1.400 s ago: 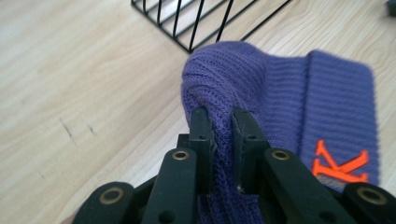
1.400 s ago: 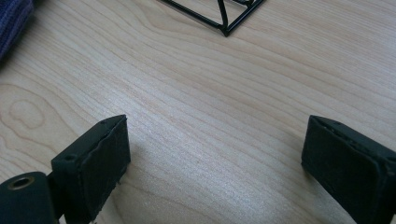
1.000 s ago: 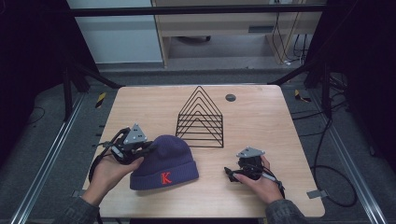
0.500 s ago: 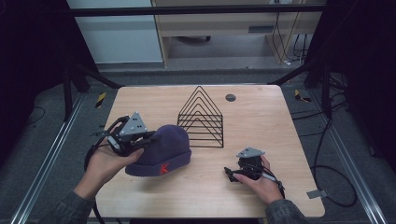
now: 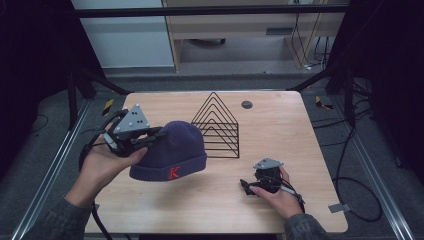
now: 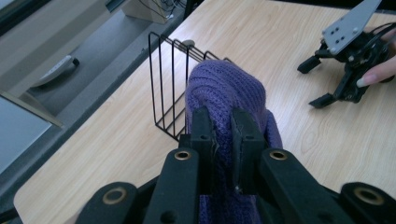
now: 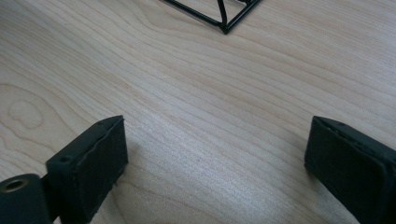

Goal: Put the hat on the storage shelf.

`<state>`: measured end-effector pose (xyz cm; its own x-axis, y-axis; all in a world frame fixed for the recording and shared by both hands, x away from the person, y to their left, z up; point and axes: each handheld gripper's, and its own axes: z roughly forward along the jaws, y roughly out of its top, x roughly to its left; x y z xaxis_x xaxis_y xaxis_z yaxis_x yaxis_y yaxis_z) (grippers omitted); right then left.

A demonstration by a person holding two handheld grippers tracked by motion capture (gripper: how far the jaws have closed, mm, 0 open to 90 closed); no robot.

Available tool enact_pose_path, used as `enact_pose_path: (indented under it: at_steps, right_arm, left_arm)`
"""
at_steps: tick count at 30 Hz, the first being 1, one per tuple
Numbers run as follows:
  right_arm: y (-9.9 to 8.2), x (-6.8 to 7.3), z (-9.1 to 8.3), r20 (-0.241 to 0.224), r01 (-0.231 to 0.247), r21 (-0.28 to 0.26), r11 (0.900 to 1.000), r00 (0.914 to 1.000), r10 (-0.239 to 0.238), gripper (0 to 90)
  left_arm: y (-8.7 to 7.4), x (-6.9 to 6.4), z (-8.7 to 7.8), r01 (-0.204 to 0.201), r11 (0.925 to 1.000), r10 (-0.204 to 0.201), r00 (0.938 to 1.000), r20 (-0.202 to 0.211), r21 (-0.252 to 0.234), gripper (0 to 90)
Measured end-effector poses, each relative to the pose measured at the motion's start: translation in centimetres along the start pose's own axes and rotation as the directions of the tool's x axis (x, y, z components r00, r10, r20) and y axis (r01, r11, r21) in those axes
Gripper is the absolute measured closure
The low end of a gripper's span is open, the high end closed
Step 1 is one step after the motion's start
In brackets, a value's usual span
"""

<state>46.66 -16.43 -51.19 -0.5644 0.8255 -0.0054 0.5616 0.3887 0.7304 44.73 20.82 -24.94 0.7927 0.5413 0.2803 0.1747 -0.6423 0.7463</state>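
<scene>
Purple knit beanie [image 5: 172, 150] pinched by left gripper [image 6: 223, 130].

- Light wooden table [image 5: 310, 150]: I see bare grain across its right half.
- Small dark round disc [image 5: 246, 104]: I find it near the table's far edge, apart from everything else.
- Yellow-and-black striped tape pieces [image 5: 107, 106]: I note them on the grey floor, left and right of the table.

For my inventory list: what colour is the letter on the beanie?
Red, a letter K on the purple beanie; clearest in the high view.
</scene>
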Motion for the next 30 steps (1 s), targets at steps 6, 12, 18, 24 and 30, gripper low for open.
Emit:
enact_pose_path:
  at_steps: [6, 12, 18, 24, 30]
  right_arm:
    - [0.0, 0.1, 0.0, -0.009, 0.003, 0.013, 0.9999, 1.0, -0.002, 3.4]
    - [0.1, 0.0, -0.2, -0.026, 0.019, 0.025, 0.9995, 0.9995, -0.018, 6.0]
    - [0.2, 0.1, -0.4, -0.04, 0.033, 0.034, 0.9989, 0.9987, -0.032, 8.9]
    - [0.9, 0.5, -1.3, -0.07, 0.028, -0.017, 0.9995, 0.9972, -0.029, 14.2]
    - [2.4, 0.8, -3.1, -0.09, -0.006, -0.12, 0.9927, 0.9959, -0.005, 21.0]
  left_arm:
    - [1.3, 0.3, -0.3, -0.008, 0.9997, 0.008, 1.0, -0.001, -0.022, 81.1]
    - [2.5, 0.3, -0.6, -0.02, 0.9986, 0.021, 0.9998, 0.005, -0.048, 81.1]
    - [3.3, -0.2, -0.7, -0.032, 0.9974, 0.033, 0.9993, 0.018, -0.064, 81.1]
    - [4.1, -0.5, -0.8, -0.047, 0.9961, 0.049, 0.9987, 0.018, -0.074, 81.1]
    - [5.7, -0.4, -1.3, -0.059, 0.9936, 0.061, 0.9981, 0.014, -0.096, 81.1]
